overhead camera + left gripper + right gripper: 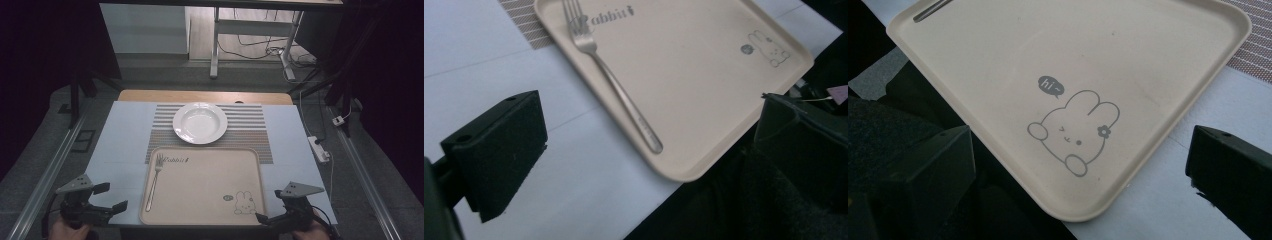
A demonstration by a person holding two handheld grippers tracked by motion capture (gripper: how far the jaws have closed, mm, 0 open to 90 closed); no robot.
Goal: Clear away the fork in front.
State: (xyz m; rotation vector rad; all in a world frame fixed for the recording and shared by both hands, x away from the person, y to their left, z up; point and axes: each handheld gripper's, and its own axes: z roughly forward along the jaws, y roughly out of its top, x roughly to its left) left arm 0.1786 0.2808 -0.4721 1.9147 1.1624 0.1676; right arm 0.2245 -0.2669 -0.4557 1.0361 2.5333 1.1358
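Observation:
A beige tray (205, 190) with a rabbit print lies at the near middle of the table. A metal fork (153, 182) rests along its left side, tines pointing away from me. My left gripper (114, 196) hovers at the near left, just left of the tray, jaws open and empty. In the left gripper view the fork (614, 85) lies on the tray (684, 60) ahead of the left gripper (649, 110). My right gripper (269, 205) is at the tray's near right corner, open and empty. The right gripper (1080, 137) looks onto the rabbit corner of the tray (1048, 45).
A white deep plate (200, 122) sits on a striped placemat (250, 135) beyond the tray. A pale sheet (120, 140) covers the tabletop. A power strip (319, 148) lies off the table's right edge, and desk legs and cables stand on the floor behind.

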